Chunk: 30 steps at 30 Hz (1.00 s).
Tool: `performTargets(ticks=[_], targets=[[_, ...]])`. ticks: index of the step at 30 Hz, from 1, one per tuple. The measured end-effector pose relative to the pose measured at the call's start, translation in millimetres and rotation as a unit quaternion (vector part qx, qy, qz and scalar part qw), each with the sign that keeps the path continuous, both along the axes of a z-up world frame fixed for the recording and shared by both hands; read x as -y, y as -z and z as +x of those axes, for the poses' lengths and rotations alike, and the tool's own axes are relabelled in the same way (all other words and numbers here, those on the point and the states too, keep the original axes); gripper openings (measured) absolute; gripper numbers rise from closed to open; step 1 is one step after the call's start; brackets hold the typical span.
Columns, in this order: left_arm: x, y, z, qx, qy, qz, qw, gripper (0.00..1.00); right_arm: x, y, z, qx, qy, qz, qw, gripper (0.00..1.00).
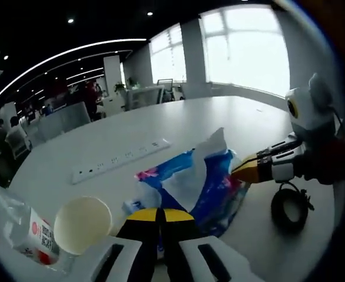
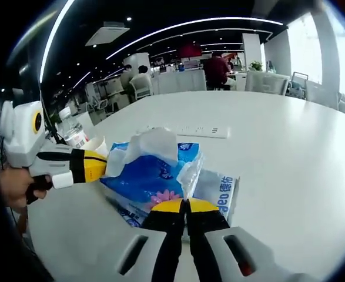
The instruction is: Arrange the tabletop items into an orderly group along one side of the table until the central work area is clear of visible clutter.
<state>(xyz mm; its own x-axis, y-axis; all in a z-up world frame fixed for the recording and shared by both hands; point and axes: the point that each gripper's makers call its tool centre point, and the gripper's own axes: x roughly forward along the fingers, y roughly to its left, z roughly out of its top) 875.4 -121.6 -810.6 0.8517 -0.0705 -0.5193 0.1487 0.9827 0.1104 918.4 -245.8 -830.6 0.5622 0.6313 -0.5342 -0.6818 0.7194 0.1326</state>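
Observation:
A blue and white soft tissue pack (image 1: 204, 179) hangs between my two grippers, with a white tissue sticking out of its top. In the left gripper view my left gripper (image 1: 160, 215) is shut on the pack's near edge. The right gripper (image 1: 238, 171) reaches in from the right and pinches the pack's far side. In the right gripper view my right gripper (image 2: 184, 205) is shut on the clear wrap of the tissue pack (image 2: 151, 175). The left gripper (image 2: 103, 165) grips its left end. I cannot tell whether the pack touches the table.
A paper cup (image 1: 83, 223) and a plastic water bottle (image 1: 20, 226) stand at the near left. A white power strip (image 1: 122, 160) lies farther out on the white table (image 1: 219, 117). A black ring (image 1: 288, 205) lies to the right. Office desks and people are beyond.

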Motion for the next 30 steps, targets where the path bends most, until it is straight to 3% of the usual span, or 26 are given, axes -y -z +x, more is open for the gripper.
performTargets(ticks=[19,30], targets=[[17.2,-45.5,1.5,0.034,0.013,0.002,0.9993,0.0,14.9,-46.6,8.0,0.045,0.001,0.022,0.9988,0.0],[38.8,-52.0,11.3,0.04,0.025,-0.005,0.9989,0.0,37.9,-57.3,14.4,0.056,0.019,0.021,0.998,0.0]])
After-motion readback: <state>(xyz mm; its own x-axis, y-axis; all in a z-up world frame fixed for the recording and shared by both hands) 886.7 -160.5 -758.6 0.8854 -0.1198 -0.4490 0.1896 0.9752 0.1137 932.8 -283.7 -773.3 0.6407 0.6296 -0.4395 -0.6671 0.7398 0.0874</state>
